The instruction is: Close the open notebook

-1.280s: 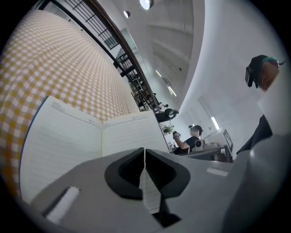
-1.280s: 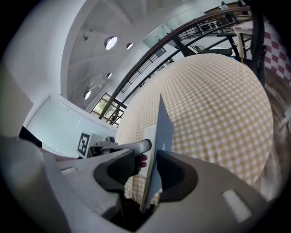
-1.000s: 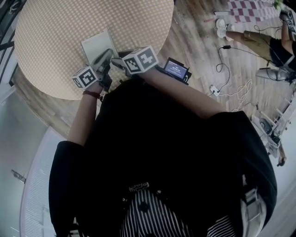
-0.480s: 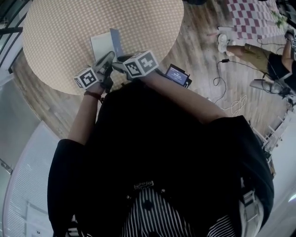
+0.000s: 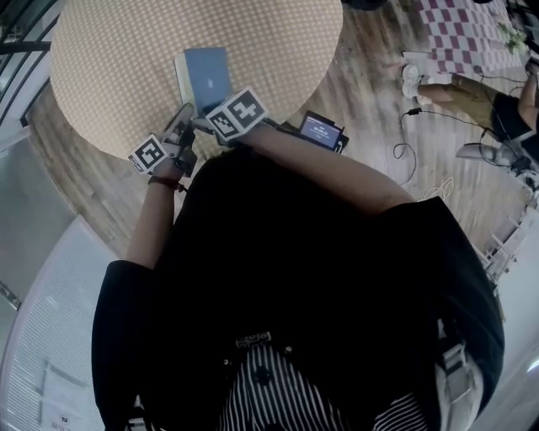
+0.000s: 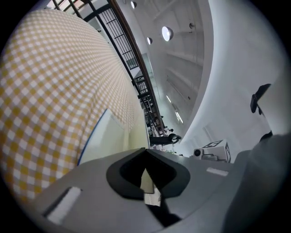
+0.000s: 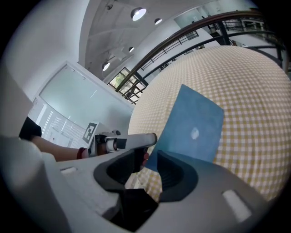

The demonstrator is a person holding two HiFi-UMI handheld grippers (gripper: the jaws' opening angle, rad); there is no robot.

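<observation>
Right gripper view: notebook (image 7: pixel 191 125) between fingers (image 7: pixel 178 175)

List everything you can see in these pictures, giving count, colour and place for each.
table: one, yellow-and-white checked cloth, ahead of the person.
notebook: one, blue cover over pale pages, table's near edge.
screen device: one, dark, lit blue screen, just off the table's right edge.
mat: one, red-and-white checked, floor, far right.
second person: one, leg showing, far right.
left claw: one, grey, shut on the notebook's pale near edge.
right claw: one, grey, open at the cover's near corner.
</observation>
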